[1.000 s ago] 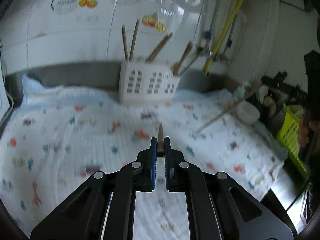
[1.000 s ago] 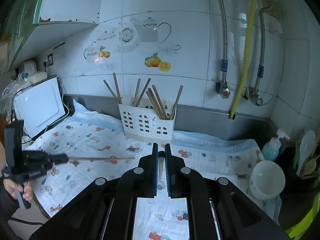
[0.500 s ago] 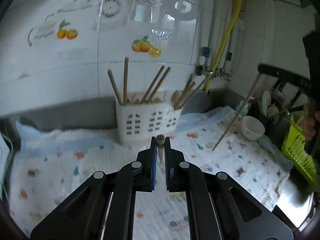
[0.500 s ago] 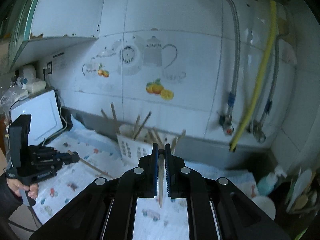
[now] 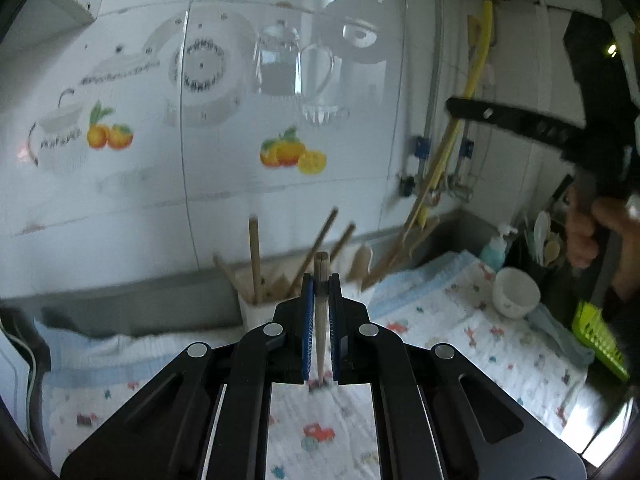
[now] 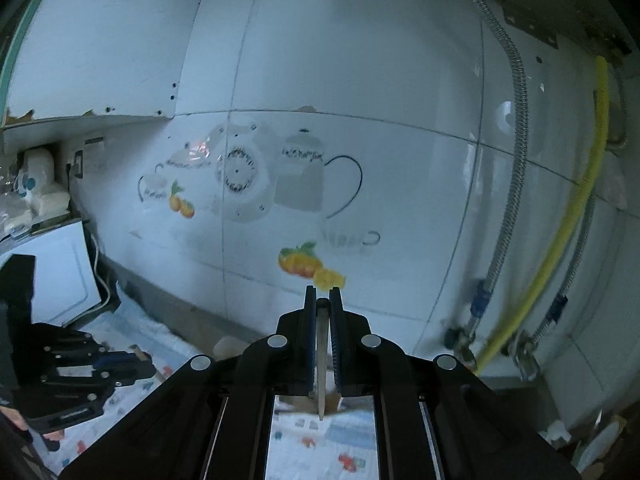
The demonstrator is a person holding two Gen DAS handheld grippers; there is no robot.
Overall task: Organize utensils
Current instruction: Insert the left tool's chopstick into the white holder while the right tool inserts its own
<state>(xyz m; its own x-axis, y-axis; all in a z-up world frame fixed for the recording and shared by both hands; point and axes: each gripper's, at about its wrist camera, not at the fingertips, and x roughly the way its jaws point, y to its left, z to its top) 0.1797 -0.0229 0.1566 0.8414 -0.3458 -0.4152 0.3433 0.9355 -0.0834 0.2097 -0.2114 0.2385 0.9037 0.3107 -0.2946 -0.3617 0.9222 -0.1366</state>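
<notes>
1. We are at a kitchen counter under a white tiled wall (image 5: 120,208) with teapot and fruit decals; a printed cloth (image 5: 460,344) covers the counter. The white slotted utensil holder (image 5: 260,312), already bristling with chopsticks, stands against the wall, half hidden behind our left gripper (image 5: 321,296).

2. The left gripper is clenched on one wooden chopstick (image 5: 321,280), which runs steeply through the pads with its blunt end just above the fingertips. The right gripper (image 6: 322,312) is likewise clamped on a second chopstick (image 6: 322,360), its thin tip hanging below the pads.

3. Both sticks are held aloft, clear of the cloth and not yet in the holder. In the left view, the right gripper's stick slants down towards the holder's right end.

4. Risk: each stick is pinched at only one place along its length, so a bump could make it pivot or slip out.

5. Risk: the holder is crowded; a descending tip may strike a leaning chopstick or the rim and be deflected onto the cloth.

6. Risk: from the right view the holder is hidden behind the gripper, so we judge aiming there harder.

7. Risk: both grippers converging on one holder could collide; the small white bowl (image 5: 516,294) nearby could also be knocked.
</notes>
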